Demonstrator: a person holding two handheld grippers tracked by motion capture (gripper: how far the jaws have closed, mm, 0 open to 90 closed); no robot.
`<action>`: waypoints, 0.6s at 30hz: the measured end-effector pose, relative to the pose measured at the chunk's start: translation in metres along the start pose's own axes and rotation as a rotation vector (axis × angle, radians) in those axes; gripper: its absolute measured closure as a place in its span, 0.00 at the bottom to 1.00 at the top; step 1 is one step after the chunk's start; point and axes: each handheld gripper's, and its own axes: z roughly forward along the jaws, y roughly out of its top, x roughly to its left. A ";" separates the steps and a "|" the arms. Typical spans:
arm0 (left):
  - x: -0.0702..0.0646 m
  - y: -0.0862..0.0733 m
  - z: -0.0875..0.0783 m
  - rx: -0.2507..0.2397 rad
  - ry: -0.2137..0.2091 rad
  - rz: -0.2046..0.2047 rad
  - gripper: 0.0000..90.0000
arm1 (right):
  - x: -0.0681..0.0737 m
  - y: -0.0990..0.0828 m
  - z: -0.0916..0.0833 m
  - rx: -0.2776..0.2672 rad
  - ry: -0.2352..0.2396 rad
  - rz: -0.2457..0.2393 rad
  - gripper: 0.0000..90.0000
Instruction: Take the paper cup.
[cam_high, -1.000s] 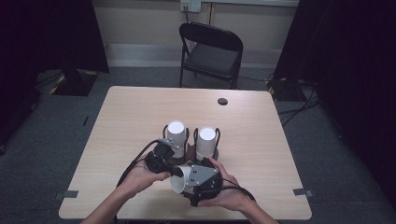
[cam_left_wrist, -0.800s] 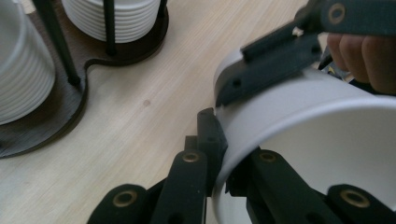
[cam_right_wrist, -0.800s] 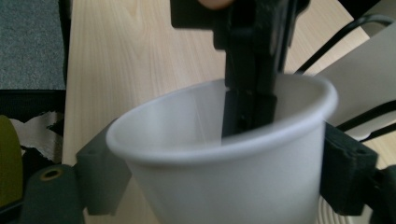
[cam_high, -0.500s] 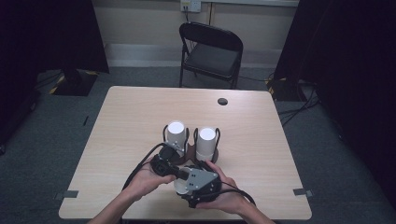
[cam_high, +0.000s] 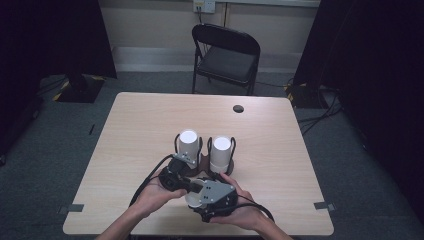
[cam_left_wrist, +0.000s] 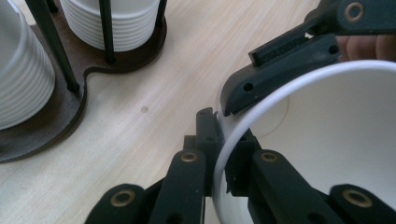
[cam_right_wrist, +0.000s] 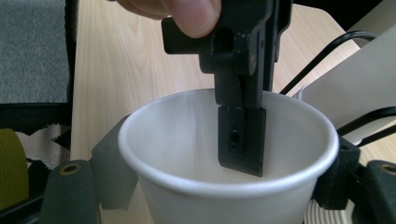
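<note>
A single white paper cup (cam_right_wrist: 224, 163) is held low over the tabletop (cam_high: 300, 165): its rim is pinched by the left gripper (cam_left_wrist: 219, 158), while the right gripper's (cam_right_wrist: 219, 186) fingers have just been closing around its wall. Two white cup stacks (cam_high: 189, 145) remain in the dark wooden rack (cam_left_wrist: 70, 112).

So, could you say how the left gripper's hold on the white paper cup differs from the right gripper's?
The left gripper is shut on the rim of the white paper cup, one jaw inside; the right gripper spans its body from outside, jaws having just been closing. Both hold the cup.
</note>
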 end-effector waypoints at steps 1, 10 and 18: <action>0.000 0.000 0.000 0.000 0.000 0.000 0.96 | 0.000 0.000 0.000 0.000 0.000 0.000 0.27; 0.002 0.001 -0.003 -0.049 -0.005 -0.015 0.93 | -0.008 -0.003 -0.006 -0.013 -0.030 0.043 0.27; 0.003 0.000 -0.003 -0.063 -0.015 0.006 0.86 | -0.014 -0.005 -0.008 -0.011 -0.045 0.075 0.28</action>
